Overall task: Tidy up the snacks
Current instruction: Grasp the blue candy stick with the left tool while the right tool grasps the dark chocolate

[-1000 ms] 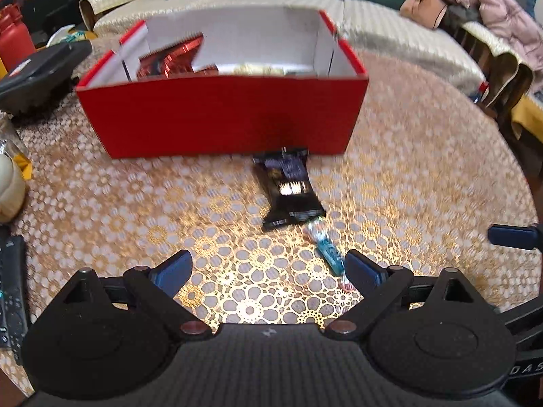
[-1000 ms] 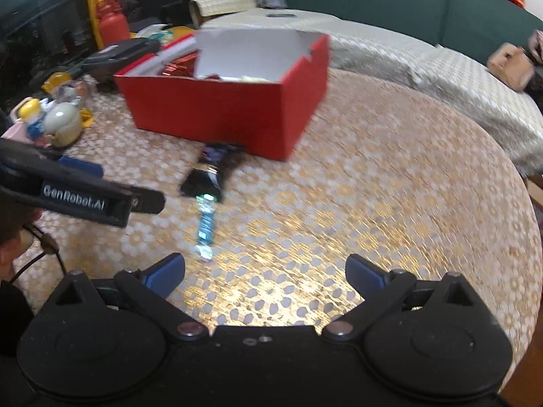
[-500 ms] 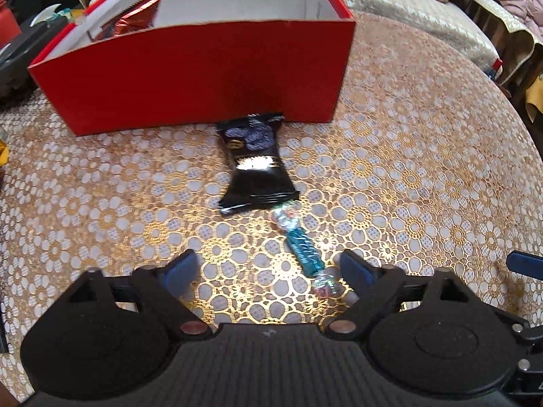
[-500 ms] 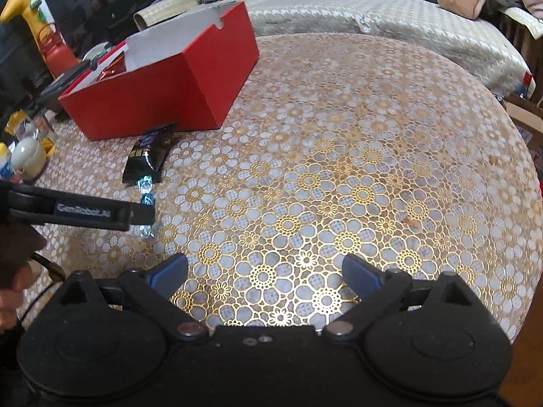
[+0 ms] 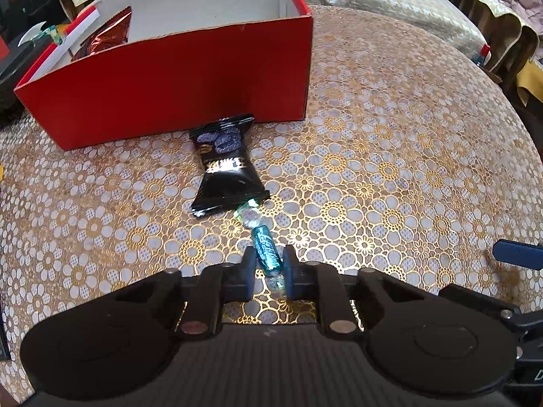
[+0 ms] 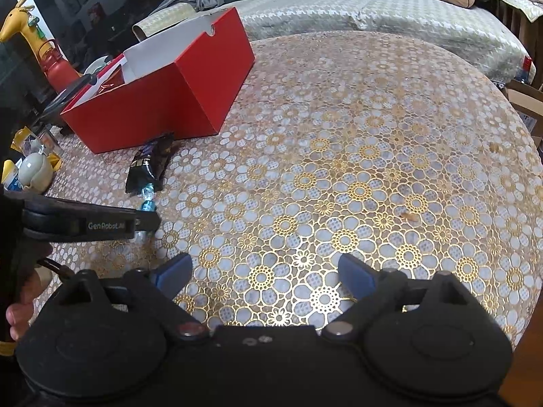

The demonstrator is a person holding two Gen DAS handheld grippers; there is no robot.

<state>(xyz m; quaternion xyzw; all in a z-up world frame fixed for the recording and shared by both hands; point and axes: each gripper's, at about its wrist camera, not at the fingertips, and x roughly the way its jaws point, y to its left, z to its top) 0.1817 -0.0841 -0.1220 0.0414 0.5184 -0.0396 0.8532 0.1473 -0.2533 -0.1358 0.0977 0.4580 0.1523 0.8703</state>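
A blue-wrapped candy (image 5: 266, 247) lies on the floral tablecloth, and my left gripper (image 5: 268, 269) is shut on its near end. Just beyond it lies a black snack packet (image 5: 225, 166), its far end against the front wall of an open red box (image 5: 176, 78). A red foil snack (image 5: 108, 35) stands in the box's left end. In the right wrist view the box (image 6: 163, 101), the black packet (image 6: 151, 162) and the candy (image 6: 148, 200) lie at the left, with the left gripper (image 6: 149, 220) over the candy. My right gripper (image 6: 264, 274) is open and empty above the tablecloth.
The round table (image 6: 373, 169) carries the gold floral cloth. A covered sofa (image 6: 373, 6) runs behind it. A red bottle (image 6: 59, 68), a yellow giraffe toy (image 6: 17, 17) and small jars (image 6: 34, 169) crowd the left side. A tip of the right gripper (image 5: 519, 254) shows at right.
My left gripper has moved forward and down to the candy and closed on it. The right gripper has stayed open and turned slightly right.
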